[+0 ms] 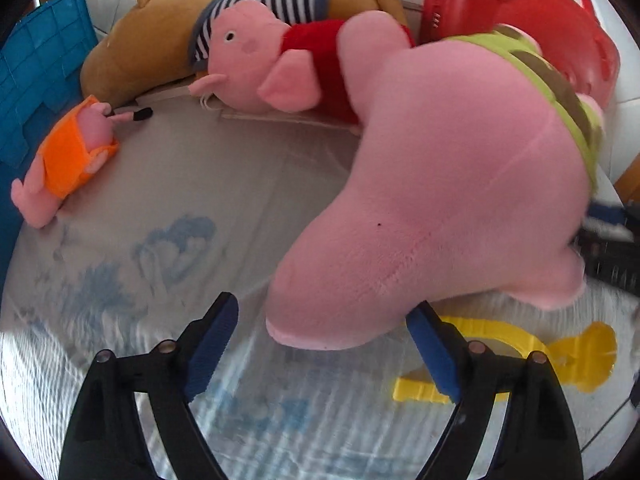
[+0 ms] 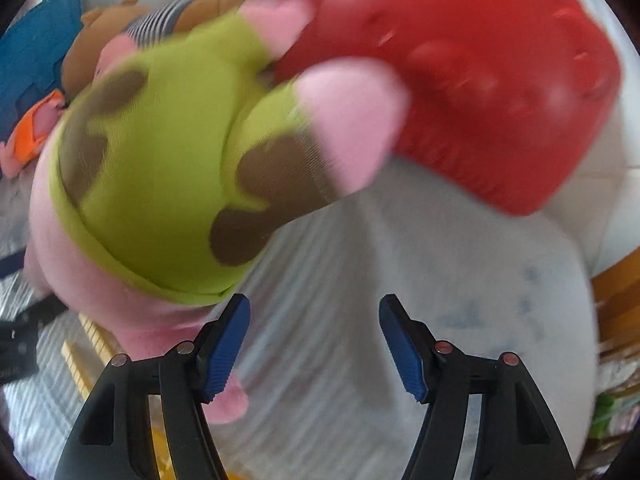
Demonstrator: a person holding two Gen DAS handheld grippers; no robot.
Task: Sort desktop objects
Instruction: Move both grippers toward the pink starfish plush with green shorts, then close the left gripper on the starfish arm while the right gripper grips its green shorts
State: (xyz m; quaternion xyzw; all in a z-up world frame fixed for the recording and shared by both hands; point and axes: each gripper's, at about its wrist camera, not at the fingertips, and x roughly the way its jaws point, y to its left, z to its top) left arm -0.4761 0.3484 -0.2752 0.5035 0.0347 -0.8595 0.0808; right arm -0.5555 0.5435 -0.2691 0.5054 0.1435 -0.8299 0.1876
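The left gripper (image 1: pixel 322 348) is holding its blue-padded fingers (image 1: pixel 212 346) apart, and the snout of the big pink plush pig (image 1: pixel 448 200) is lying between them without touching the pads. The right gripper (image 2: pixel 314 350) is keeping its fingers (image 2: pixel 226 350) partly spread over bare cloth, the pig's green spotted shirt (image 2: pixel 160 184) sitting just left of them. A yellow plastic toy (image 1: pixel 568 356) is lying near the pig on the cloth-covered counter (image 1: pixel 168 208). Farther off, a small orange-dressed pig (image 1: pixel 68 160), a red-shirted pig (image 1: pixel 280 60) and a red basket (image 2: pixel 500 80) are resting.
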